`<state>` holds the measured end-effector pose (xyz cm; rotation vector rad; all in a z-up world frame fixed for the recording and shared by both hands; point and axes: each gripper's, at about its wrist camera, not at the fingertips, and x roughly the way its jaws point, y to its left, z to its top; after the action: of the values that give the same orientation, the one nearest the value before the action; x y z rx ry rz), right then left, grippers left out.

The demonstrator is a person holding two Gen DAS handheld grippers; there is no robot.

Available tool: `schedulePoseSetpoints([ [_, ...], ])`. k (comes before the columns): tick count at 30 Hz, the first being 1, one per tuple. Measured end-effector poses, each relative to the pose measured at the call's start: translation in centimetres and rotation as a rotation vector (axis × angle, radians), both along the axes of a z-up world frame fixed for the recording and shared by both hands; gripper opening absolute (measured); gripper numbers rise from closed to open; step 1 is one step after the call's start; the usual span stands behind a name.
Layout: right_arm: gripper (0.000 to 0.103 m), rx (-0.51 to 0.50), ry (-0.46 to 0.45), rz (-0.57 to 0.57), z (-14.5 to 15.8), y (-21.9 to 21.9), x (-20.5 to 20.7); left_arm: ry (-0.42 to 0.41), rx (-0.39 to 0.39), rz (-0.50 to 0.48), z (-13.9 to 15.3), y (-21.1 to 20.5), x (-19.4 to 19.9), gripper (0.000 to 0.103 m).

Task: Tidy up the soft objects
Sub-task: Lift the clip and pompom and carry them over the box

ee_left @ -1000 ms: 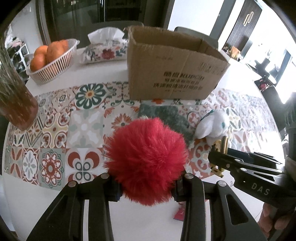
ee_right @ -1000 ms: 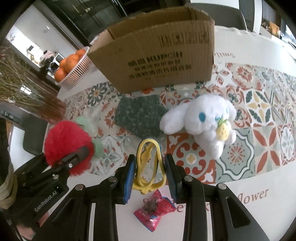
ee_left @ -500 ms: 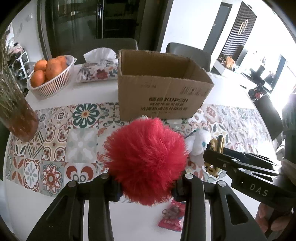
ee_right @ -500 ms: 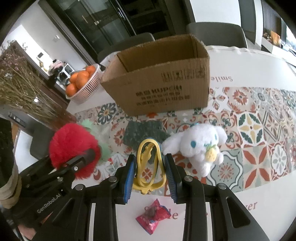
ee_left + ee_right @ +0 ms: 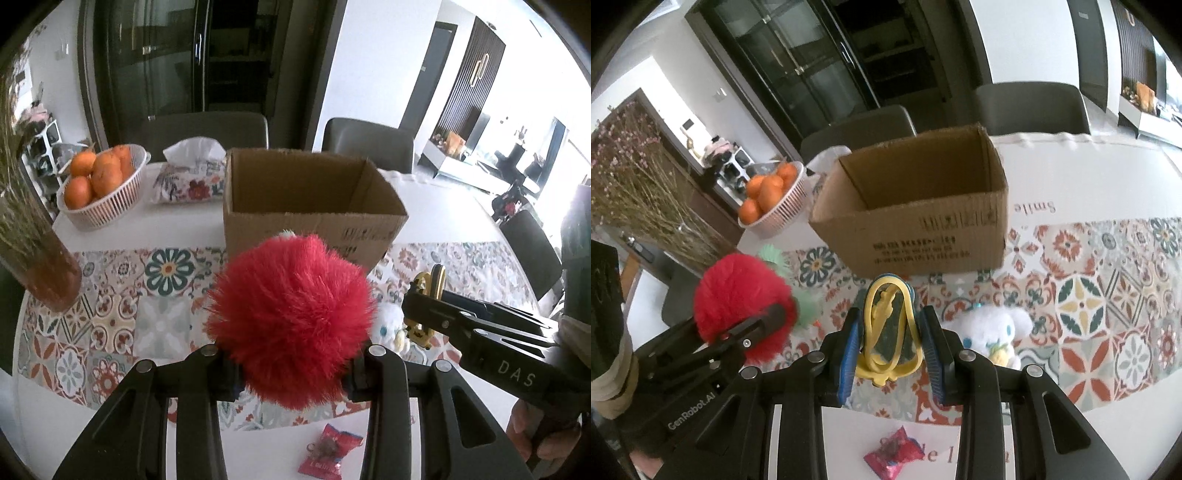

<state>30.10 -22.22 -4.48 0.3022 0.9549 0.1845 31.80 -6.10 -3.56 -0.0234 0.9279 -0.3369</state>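
Both your tools have risen since a second ago: the cardboard box (image 5: 310,206) now shows its open top and bare inner walls, where before you saw mostly its printed front. Your left tongs (image 5: 291,365) are clamped on the red pompom (image 5: 291,317), squeezed at its lower half so the fluff bulges above the fingers; a low pinch like that keeps the soft ball from slipping out. Your right tongs (image 5: 888,350) are closed on the yellow looped item (image 5: 888,332), held upright by its flanks. What that item is I cannot tell.

Each load hangs above the patterned worktop (image 5: 1108,295), short of the box, whose mouth faces up to take drops from above. The white plush bunny (image 5: 993,332) lies on the mat, just right of your right tongs. A red wrapped sweet (image 5: 892,452) lies near the front edge, likely not part of the sorting.
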Motion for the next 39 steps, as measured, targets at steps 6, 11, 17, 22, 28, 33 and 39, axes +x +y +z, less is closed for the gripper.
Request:
schedulePoseSetpoints([
  [6, 0.034, 0.006, -0.045, 0.001, 1.8, -0.6, 1.1, -0.038, -0.003, 0.002, 1.7, -0.6, 1.0, 0.038],
  [11, 0.034, 0.014, -0.079, 0.005, 3.2, -1.1, 2.2, -0.062, -0.011, 0.001, 3.0, -1.2, 2.0, 0.038],
  [17, 0.034, 0.002, -0.109, 0.012, 4.3, -1.6, 4.0, -0.075, -0.024, 0.005, 3.9, -1.7, 3.6, 0.038],
  [22, 0.034, -0.015, -0.119, 0.013, 5.0, -2.1, 5.8, -0.089, -0.015, 0.002, 4.4, -2.4, 5.1, 0.038],
  [28, 0.034, -0.026, -0.123, 0.020, 5.6, -2.5, 7.7, -0.107, -0.005, -0.005, 5.3, -3.0, 7.1, 0.038],
  [33, 0.034, -0.027, -0.115, 0.022, 5.5, -3.2, 9.5, -0.125, 0.008, -0.008, 6.0, -3.8, 8.6, 0.038],
  [39, 0.034, -0.046, -0.092, 0.028, 5.1, -3.6, 11.8, -0.106, 0.017, -0.015, 5.6, -4.3, 10.9, 0.038],
])
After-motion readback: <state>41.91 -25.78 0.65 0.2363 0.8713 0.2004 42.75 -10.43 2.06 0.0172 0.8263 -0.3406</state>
